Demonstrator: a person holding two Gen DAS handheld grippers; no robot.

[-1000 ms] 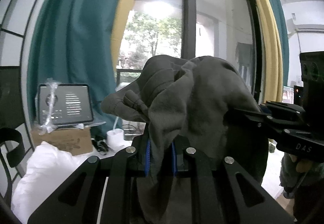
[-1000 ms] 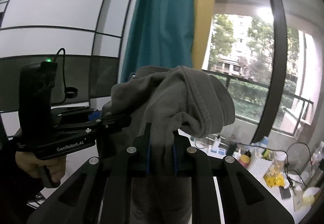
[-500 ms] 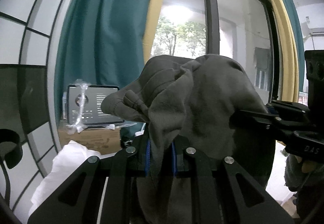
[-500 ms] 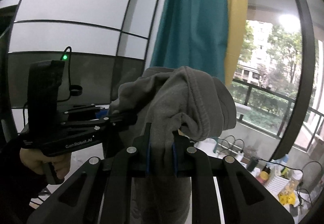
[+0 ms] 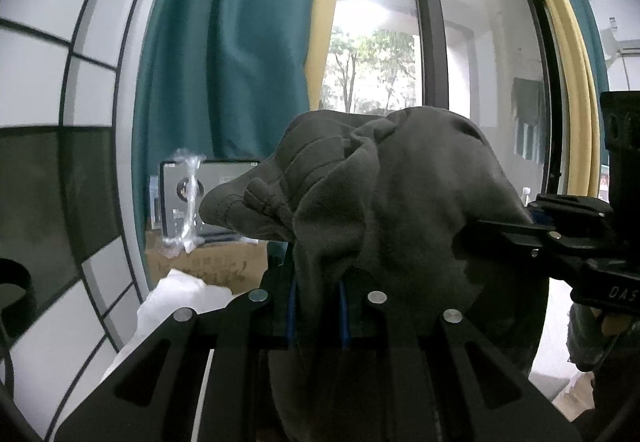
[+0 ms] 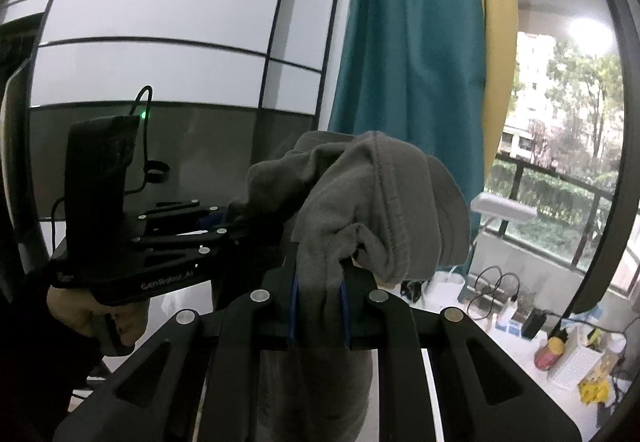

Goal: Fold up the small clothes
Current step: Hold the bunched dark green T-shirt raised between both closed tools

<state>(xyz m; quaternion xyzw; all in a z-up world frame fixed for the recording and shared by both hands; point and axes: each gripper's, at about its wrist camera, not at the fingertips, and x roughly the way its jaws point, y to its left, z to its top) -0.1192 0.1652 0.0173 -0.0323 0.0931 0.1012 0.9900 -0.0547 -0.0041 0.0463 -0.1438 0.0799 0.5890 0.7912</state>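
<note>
A grey fleece garment (image 5: 400, 202) hangs bunched in the air, held up by both grippers. In the left wrist view, my left gripper (image 5: 318, 294) is shut on a fold of it, and the cloth drapes over and below the blue pads. My right gripper (image 5: 480, 228) reaches in from the right edge and bites the same garment's far side. In the right wrist view, my right gripper (image 6: 318, 298) is shut on a hemmed fold of the garment (image 6: 360, 210). My left gripper (image 6: 236, 222) comes in from the left, held by a hand (image 6: 76, 306).
Behind stand a teal curtain (image 5: 224, 62), a yellow curtain (image 5: 328, 2) and a dark window frame (image 5: 416, 22). A screen (image 5: 216, 198) sits on a cardboard box (image 5: 208, 266) beside white bedding (image 5: 176, 302). A cluttered desk (image 6: 540, 342) with cables lies low right.
Both grippers have swung left together, so the curtain, screen and window slid rightward in the views. The garment stays gripped in the same bunched shape.
</note>
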